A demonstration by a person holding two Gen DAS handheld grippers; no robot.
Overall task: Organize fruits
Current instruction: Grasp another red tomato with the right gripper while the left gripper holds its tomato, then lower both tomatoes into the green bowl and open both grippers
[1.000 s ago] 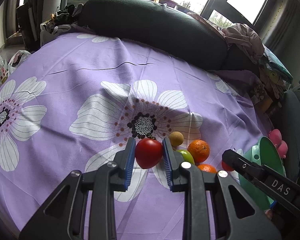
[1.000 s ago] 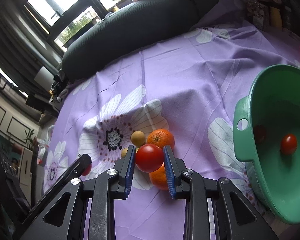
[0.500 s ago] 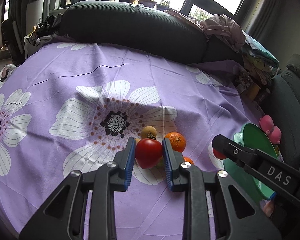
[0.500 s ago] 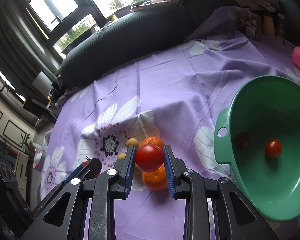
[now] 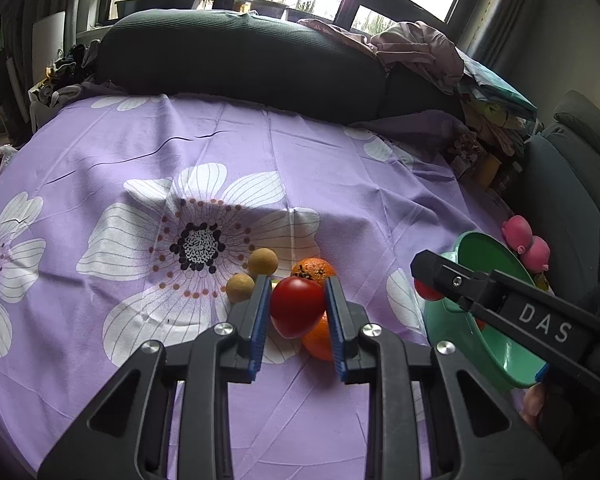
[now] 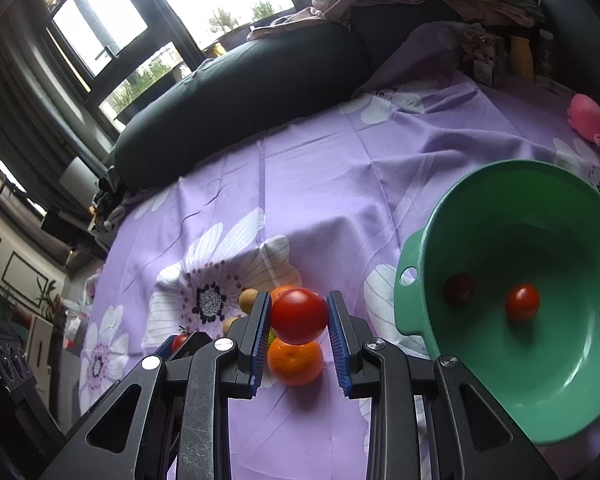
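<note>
a red tomato (image 5: 296,311) is clamped in the left tool (image 5: 297,322), another tomato (image 6: 299,314) in the right tool (image 6: 299,320), both at lower centre. the green bowl (image 6: 416,280) at right holds one small tomato (image 6: 522,302) plus its reflection. oranges (image 6: 296,362) and small brown fruits (image 5: 263,263) are left on the purple cloth (image 5: 340,184); sorting is judged early.

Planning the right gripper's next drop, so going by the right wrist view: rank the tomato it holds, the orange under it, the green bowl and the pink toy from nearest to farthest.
1. Held tomato, pinched in the right gripper.
2. Orange, just below on the cloth.
3. Green bowl, to the right.
4. Pink toy, far right, beyond the bowl.
</note>
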